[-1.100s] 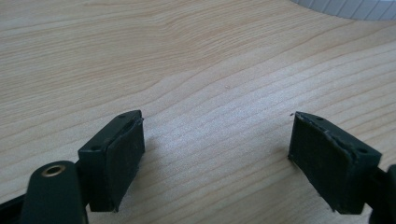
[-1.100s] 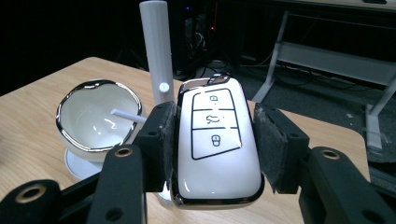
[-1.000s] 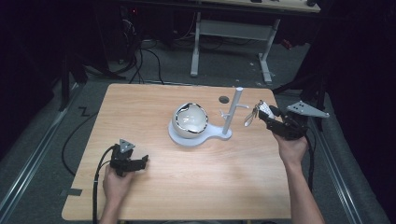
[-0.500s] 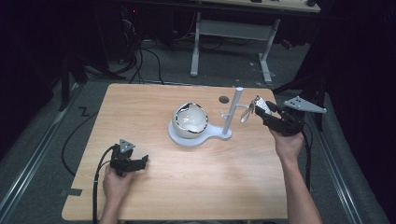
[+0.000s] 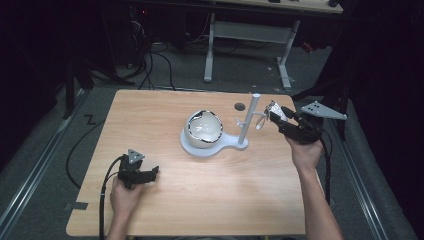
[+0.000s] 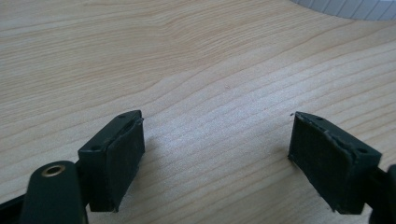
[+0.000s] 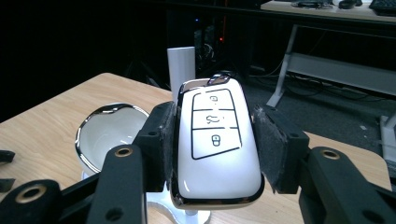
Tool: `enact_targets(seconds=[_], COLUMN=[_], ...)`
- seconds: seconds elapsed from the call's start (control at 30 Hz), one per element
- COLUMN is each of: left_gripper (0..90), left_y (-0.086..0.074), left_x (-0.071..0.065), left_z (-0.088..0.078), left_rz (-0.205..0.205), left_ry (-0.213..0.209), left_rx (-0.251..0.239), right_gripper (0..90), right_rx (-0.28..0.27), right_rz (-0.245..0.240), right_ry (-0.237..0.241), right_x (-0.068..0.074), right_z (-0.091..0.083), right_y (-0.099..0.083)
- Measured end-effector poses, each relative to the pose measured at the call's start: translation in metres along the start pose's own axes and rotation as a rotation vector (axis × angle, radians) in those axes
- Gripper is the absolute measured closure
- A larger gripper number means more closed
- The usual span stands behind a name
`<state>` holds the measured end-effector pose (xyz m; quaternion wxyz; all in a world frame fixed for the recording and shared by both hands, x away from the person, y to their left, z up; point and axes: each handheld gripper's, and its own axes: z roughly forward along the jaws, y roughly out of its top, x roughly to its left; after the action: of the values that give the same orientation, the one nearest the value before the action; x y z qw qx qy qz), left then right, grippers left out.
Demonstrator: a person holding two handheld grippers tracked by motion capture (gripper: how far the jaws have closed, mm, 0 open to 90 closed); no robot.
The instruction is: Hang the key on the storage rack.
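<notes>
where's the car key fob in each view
high view: the car key fob sits at the right, pinched in the right gripper, just right of the white post.
right gripper view: the fob is front and centre between the two jaw pads, the post rising behind it.
left gripper view: bare wooden table between open jaws.
shared landmark: the white post with the white bowl beside it.
</notes>
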<state>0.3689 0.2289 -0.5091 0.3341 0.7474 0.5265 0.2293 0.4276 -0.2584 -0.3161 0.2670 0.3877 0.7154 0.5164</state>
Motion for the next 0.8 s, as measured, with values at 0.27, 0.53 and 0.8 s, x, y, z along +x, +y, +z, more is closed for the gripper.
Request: enact_targets(seconds=[0.27, 0.53, 0.8], left_gripper=[18.7, 18.7, 18.7], left_y=[0.0000, 0.0000, 0.0000], left_x=[0.0000, 0.0000, 0.0000], left_z=[0.0000, 0.0000, 0.0000], left_rz=[0.000, 0.000, 0.000], left_ry=[0.000, 0.000, 0.000], left_rx=[0.000, 0.000, 0.000], right_gripper=[50.8, 50.8, 50.9], right_rx=[0.001, -0.003, -0.007], right_rz=[-0.014, -0.015, -0.008], right_ry=[0.015, 0.026, 0.033], right_x=[0.0069, 0.0092, 0.0088], right_z=[-0.0018, -0.0066, -0.0062], right_y=[0.0006, 0.0000, 0.0021])
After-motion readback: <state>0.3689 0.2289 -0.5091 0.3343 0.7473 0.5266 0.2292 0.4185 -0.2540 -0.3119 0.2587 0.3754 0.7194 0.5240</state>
